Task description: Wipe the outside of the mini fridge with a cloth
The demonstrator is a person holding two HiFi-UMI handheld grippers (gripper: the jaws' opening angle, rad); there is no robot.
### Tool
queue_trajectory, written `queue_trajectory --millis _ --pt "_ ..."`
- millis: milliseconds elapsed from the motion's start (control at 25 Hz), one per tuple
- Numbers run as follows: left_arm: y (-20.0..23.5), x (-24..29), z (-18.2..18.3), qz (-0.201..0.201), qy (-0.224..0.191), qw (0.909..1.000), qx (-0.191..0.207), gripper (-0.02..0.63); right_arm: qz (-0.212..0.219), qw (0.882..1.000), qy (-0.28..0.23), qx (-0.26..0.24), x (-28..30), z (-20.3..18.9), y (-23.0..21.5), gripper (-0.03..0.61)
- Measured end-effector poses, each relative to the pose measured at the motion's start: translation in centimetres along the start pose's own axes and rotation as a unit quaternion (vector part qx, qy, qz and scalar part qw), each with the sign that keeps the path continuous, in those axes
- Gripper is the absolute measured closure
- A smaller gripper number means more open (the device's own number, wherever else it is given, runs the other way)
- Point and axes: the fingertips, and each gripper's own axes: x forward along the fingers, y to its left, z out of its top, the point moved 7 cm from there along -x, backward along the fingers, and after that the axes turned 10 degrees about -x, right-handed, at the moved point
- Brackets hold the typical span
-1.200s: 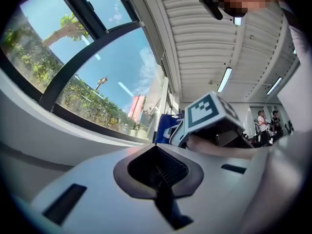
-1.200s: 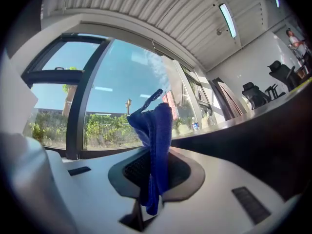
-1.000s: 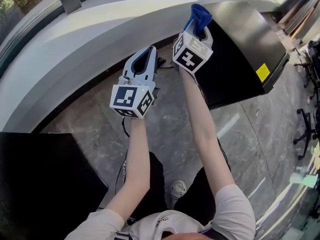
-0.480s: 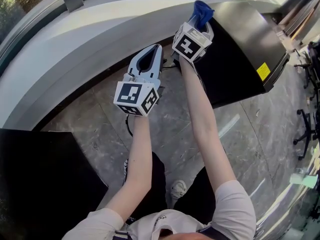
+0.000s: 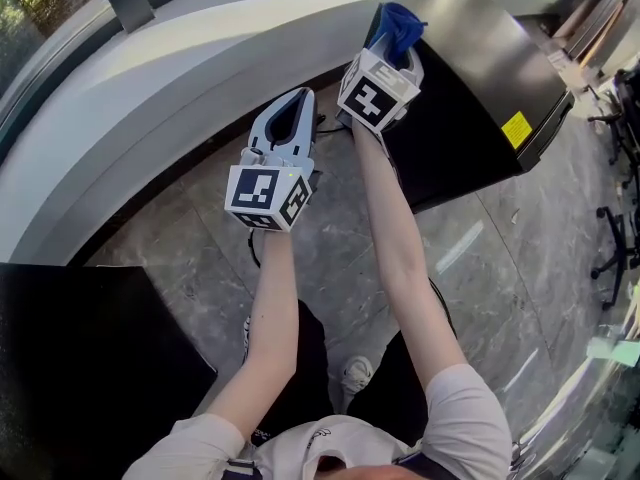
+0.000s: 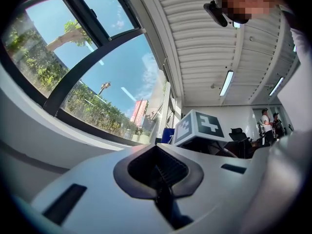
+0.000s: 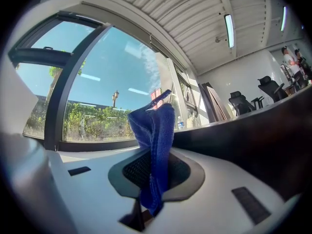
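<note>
The black mini fridge [image 5: 480,58] stands on the floor at the upper right of the head view, against a curved white ledge. My right gripper [image 5: 392,38] is shut on a blue cloth [image 5: 398,25], which sticks out past the jaws at the fridge's upper left corner. In the right gripper view the cloth [image 7: 155,150] hangs pinched between the jaws, with the dark fridge side [image 7: 253,140] just to the right. My left gripper [image 5: 290,118] is held left of the fridge, shut with nothing in it; its jaws meet in the left gripper view [image 6: 158,172].
The curved white ledge [image 5: 200,58] runs below a window along the top. A second black cabinet [image 5: 90,368] fills the lower left. Grey marble floor [image 5: 480,268] lies between. Office chairs [image 5: 620,238] stand at the right edge. People stand far off in the room [image 6: 267,123].
The right gripper with the cloth has shifted slightly up and left along the fridge's top corner. The left gripper rose a little and then settled back near its earlier spot.
</note>
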Motion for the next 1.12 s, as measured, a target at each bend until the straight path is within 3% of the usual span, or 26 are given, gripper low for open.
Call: queue_trajectory --millis 160,440,680,840,1120 --pt "-0.8 0.6 -0.7 -0.001 0.005 0.9999 -0.009 0.609 -0.013 1.0 0.003 0.005 -1.8 -0.2 -2.0 0.517" --pt "-5.1 2.3 -2.6 -0.047 0.045 0.9973 0.035 0.609 -0.031 0.999 0.01 -0.011 -5.9 -0.6 -6.2 0.517" --pt "-7.5 3.3 -3.5 -0.074 0.039 0.9964 -0.016 0.609 -0.047 0.998 0.012 -0.028 -9.7 -0.9 -10.0 0.517" --pt "-10.7 3.8 -4.0 -0.108 0.059 0.9923 -0.009 0.609 -0.063 0.997 0.012 -0.038 -11.9 -0.9 -12.3 0.517" --pt "-15.7 4.0 -6.0 -0.145 0.089 0.9849 -0.033 0.609 -0.087 0.994 0.021 -0.061 -15.4 -1.0 -15.9 0.517"
